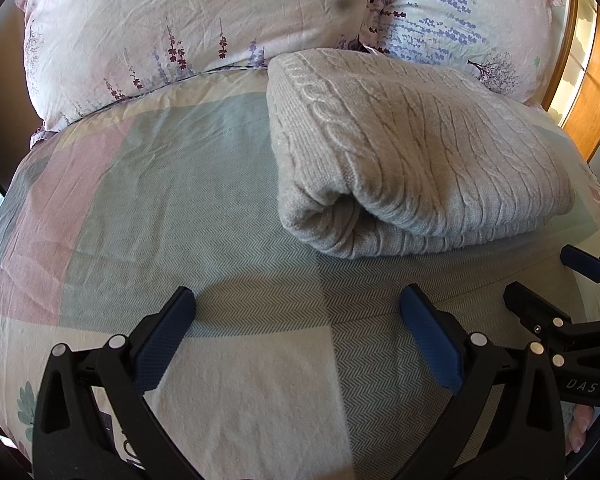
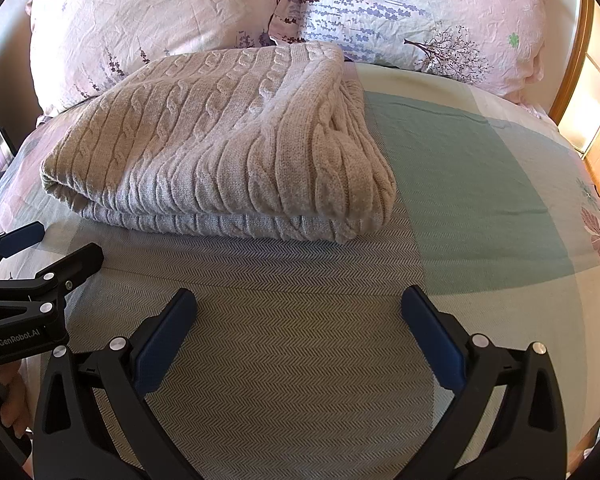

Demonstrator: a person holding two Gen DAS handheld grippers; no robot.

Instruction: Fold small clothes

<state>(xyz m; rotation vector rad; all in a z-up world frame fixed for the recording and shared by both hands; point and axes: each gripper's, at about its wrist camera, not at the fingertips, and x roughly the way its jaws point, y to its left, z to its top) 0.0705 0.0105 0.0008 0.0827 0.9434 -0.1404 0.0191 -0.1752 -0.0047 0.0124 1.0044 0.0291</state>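
A beige cable-knit sweater (image 1: 412, 152) lies folded into a thick rectangle on the bed; it also shows in the right wrist view (image 2: 220, 144). My left gripper (image 1: 296, 300) is open and empty, over the bedspread in front of the sweater's left end, not touching it. My right gripper (image 2: 298, 300) is open and empty, over the bedspread in front of the sweater's right end. Each gripper shows in the other's view: the right one at the right edge (image 1: 548, 280), the left one at the left edge (image 2: 52, 244), both with jaws apart.
The bed has a patchwork herringbone bedspread (image 1: 180, 208) in grey, green, pink and cream. Two floral pillows (image 1: 180, 28) (image 2: 420, 12) lie behind the sweater. A wooden headboard frame (image 2: 576, 64) runs along the right side.
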